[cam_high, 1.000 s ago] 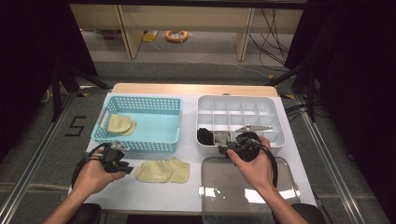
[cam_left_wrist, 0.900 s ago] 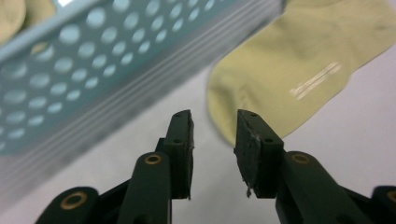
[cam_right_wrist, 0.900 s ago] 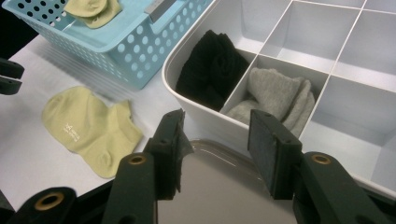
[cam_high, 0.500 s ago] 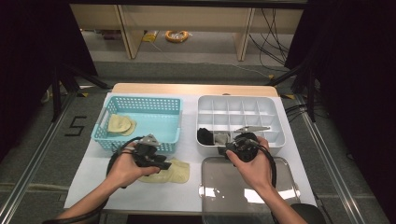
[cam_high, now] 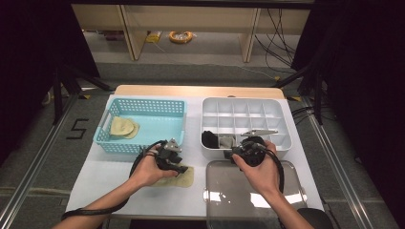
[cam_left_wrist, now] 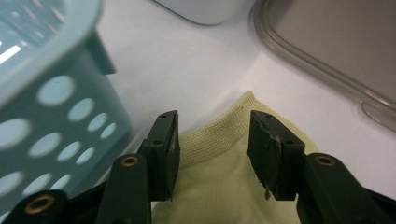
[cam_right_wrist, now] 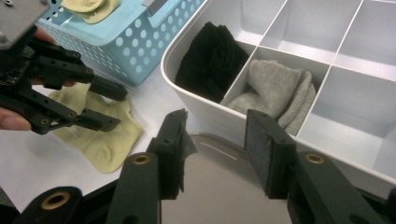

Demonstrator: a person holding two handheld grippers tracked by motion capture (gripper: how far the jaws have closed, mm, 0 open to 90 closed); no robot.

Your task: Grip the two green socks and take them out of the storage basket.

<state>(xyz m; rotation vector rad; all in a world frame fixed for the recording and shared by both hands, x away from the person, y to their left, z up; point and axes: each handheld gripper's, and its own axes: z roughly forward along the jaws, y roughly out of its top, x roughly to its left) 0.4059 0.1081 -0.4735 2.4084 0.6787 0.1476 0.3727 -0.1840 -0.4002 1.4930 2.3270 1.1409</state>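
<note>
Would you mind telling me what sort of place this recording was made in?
Probably a lab or data-collection workspace, not a home: the white table stands on a grey floor marked with a taped number 5, loose cables lie beyond it, and dark curtains flank it.

We hold two black grippers: the left gripper and right gripper show brass-ringed pivots, dark screws, flat pads, grey plates and looping black cables.

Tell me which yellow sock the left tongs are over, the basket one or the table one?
The yellow sock on the table, lying flat in front of the blue basket. The open left tongs straddle its cuff.
</note>
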